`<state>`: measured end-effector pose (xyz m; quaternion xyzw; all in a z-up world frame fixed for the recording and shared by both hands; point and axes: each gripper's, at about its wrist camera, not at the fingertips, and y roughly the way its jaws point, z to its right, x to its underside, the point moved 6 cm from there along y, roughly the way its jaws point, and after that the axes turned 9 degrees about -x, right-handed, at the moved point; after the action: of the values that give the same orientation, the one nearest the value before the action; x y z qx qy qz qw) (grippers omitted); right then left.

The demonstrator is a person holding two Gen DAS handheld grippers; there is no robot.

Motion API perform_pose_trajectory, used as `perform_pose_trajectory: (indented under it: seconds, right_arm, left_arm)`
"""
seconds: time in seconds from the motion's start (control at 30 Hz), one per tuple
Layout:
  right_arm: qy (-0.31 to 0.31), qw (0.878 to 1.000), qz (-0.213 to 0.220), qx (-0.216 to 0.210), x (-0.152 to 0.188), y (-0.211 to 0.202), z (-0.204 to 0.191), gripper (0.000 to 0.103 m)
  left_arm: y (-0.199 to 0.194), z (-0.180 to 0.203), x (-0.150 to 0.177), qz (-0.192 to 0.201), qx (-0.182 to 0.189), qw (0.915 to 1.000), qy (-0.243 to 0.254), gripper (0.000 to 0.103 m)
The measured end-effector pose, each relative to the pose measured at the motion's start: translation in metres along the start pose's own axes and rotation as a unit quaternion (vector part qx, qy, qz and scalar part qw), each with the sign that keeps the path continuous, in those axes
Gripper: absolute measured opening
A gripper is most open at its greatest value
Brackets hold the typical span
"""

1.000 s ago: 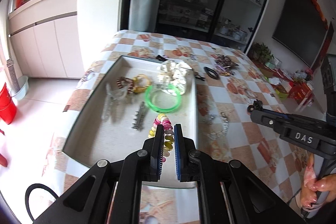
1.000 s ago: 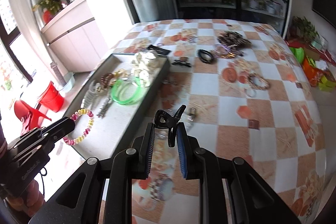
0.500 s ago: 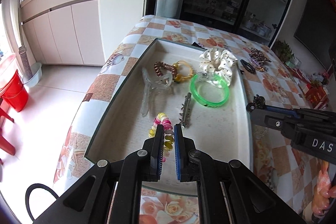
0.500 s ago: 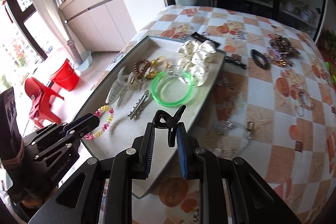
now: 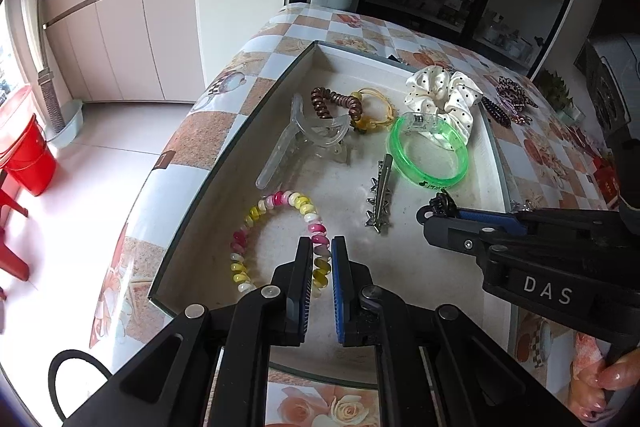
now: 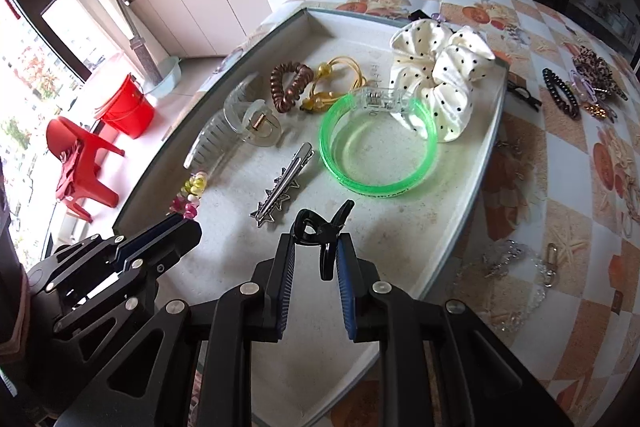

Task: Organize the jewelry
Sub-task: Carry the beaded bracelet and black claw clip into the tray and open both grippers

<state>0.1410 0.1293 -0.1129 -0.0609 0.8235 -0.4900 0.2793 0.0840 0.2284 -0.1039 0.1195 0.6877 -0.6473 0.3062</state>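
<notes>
The beaded bracelet, a loop of glossy pink, yellow and white beads, lies at the near left of the shallow pale tray, one side of it pinched between the ribbed pads of the left gripper, which is clenched on it. To its right the right gripper grasps a small glossy black claw clip just above the tray's speckled floor, the clip's curved prongs sticking out past the fingertips. Between the two grippers rests a slim silver metal clip edged with little stars. Farther in sits a translucent green plastic bangle, round and smooth, with a clear clip on its far rim and a cream satin scrunchie with black dots touching it. Left of these lie a large frosted clear claw clip, a brown spiral hair tie and a yellow elastic tie. The tray stands on a table covered in a checked orange and white cloth, with dark bracelets and a silvery chain loose to the right.
</notes>
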Motion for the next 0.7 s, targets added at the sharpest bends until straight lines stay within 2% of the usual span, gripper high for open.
perform_pose_trajectory:
  seconds: [0.43, 0.47, 0.53, 0.57, 0.6, 0.7]
  right_arm:
    - [0.008, 1.000, -0.010, -0.003, -0.007, 0.013, 0.004, 0.025]
    - [0.009, 1.000, -0.010, -0.008, -0.008, 0.013, 0.004, 0.028]
    - [0.010, 1.000, -0.009, -0.010, -0.009, 0.013, 0.004, 0.042]
    - [0.010, 1.000, -0.008, -0.009, -0.009, 0.012, 0.004, 0.054]
    - [0.010, 1.000, -0.005, -0.008, -0.009, 0.011, 0.003, 0.058]
    - [0.016, 1.000, 0.003, -0.017, -0.009, 0.003, 0.003, 0.058]
  left_arm:
    - [0.008, -0.001, 0.005, -0.019, -0.018, 0.9996, -0.003, 0.012]
    - [0.007, -0.001, 0.006, -0.019, -0.019, 0.9996, -0.002, 0.012]
    - [0.006, -0.001, 0.006, -0.017, -0.028, 0.9995, 0.001, 0.012]
    - [0.006, 0.000, 0.005, -0.016, -0.030, 0.9994, 0.003, 0.012]
    - [0.005, 0.000, 0.005, -0.015, -0.033, 0.9993, 0.003, 0.012]
    - [0.002, -0.001, 0.004, -0.013, -0.040, 0.9991, 0.003, 0.012]
